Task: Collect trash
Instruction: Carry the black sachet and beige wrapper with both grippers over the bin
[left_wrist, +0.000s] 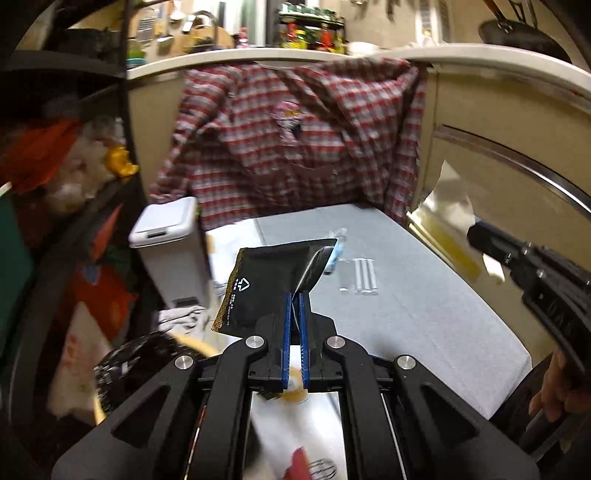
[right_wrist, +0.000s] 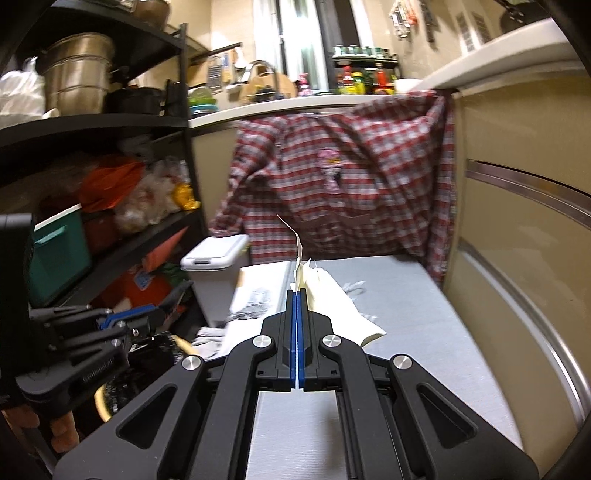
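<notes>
Only a white recycling mark shows on the black packet.

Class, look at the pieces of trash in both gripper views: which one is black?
The black foil packet clamped in the left gripper. The right gripper holds a cream wrapper, and clear plastic wrappers lie on the grey table.

Both tongs clamped tight

A glossy black foil wrapper with white print and a gold edge hangs crumpled, clamped in the left tool. A creased cream paper scrap sticks up, pinched in the right tool. Small clear plastic wrappers lie flat on the grey worktop.
</notes>
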